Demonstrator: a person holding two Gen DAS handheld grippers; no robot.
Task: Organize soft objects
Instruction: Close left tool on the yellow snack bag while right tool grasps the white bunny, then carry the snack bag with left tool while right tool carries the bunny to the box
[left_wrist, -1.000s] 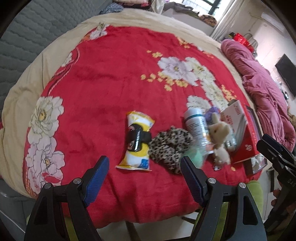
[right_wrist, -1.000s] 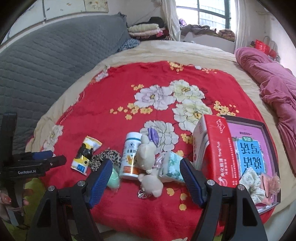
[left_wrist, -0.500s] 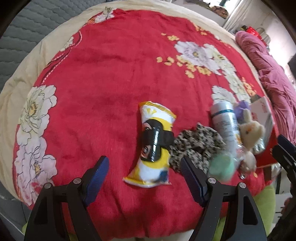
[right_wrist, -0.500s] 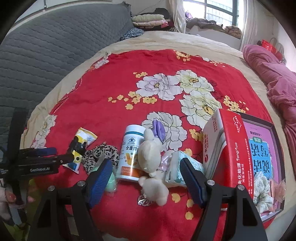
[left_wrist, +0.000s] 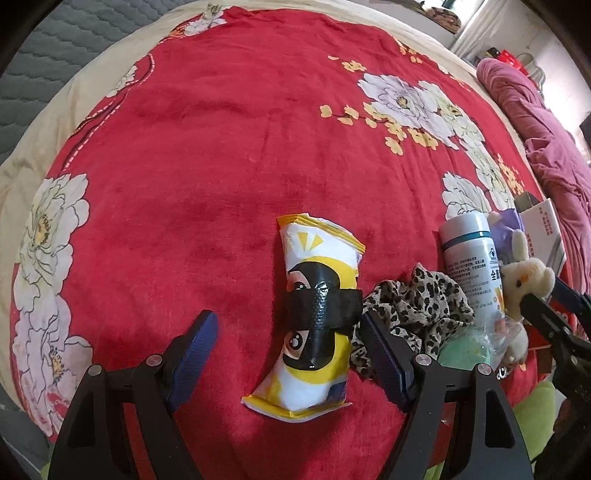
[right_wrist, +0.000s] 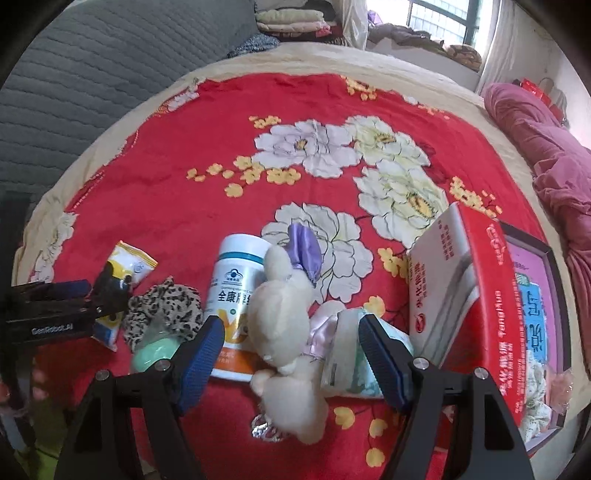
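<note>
Two open grippers, nothing held: left gripper (left_wrist: 286, 349) straddles the packet (left_wrist: 317, 317), right gripper (right_wrist: 291, 350) straddles the bunny (right_wrist: 284, 325). Risk: right's pad snagging the bottle (right_wrist: 236, 295) instead.

Left claw (left_wrist: 286, 343) hangs open above yellow snack packet (left_wrist: 314, 328)

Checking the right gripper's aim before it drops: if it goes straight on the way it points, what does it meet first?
Most likely the plush bunny, lying between the open right gripper's fingers; the bottle lies just left of it. Depth is hard to judge through the fisheye.
</note>
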